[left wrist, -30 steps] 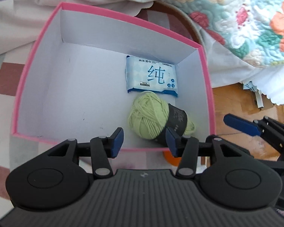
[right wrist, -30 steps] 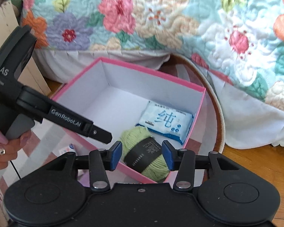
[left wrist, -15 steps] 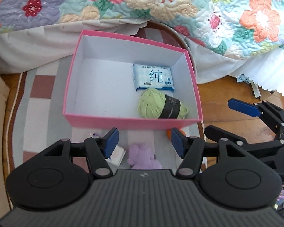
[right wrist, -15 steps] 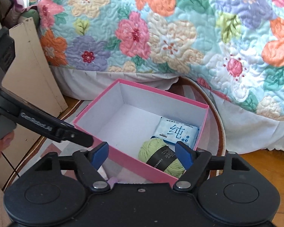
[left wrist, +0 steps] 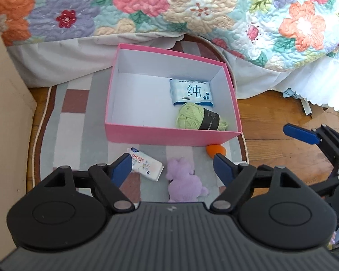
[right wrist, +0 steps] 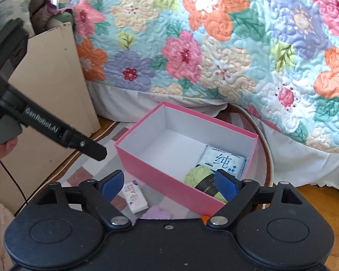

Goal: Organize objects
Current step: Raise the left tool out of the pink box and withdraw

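A pink box (left wrist: pixel 169 135) with a white inside sits on a striped rug. In it lie a blue tissue pack (left wrist: pixel 191 91) and a green yarn ball (left wrist: pixel 196 117) with a black band. In front of the box lie a white tissue pack (left wrist: pixel 147 163), a purple plush toy (left wrist: pixel 184 180) and an orange object (left wrist: pixel 215 150). My left gripper (left wrist: pixel 171 168) is open and empty, above the plush toy. My right gripper (right wrist: pixel 169 184) is open and empty, held above the box's (right wrist: pixel 160 180) near edge. The yarn (right wrist: pixel 196 176) and white pack (right wrist: pixel 135 195) show there too.
A floral quilt (left wrist: pixel 169 11) hangs over the bed behind the box. A beige board (left wrist: pixel 6 113) stands at the left. Wooden floor (left wrist: pixel 278 122) lies right of the rug (left wrist: pixel 74 122). The right gripper shows at the right edge of the left wrist view (left wrist: pixel 309 135).
Both grippers have pulled back and up from the box and opened wider. The yarn ball stays in the box. The items in front of the box came into view.
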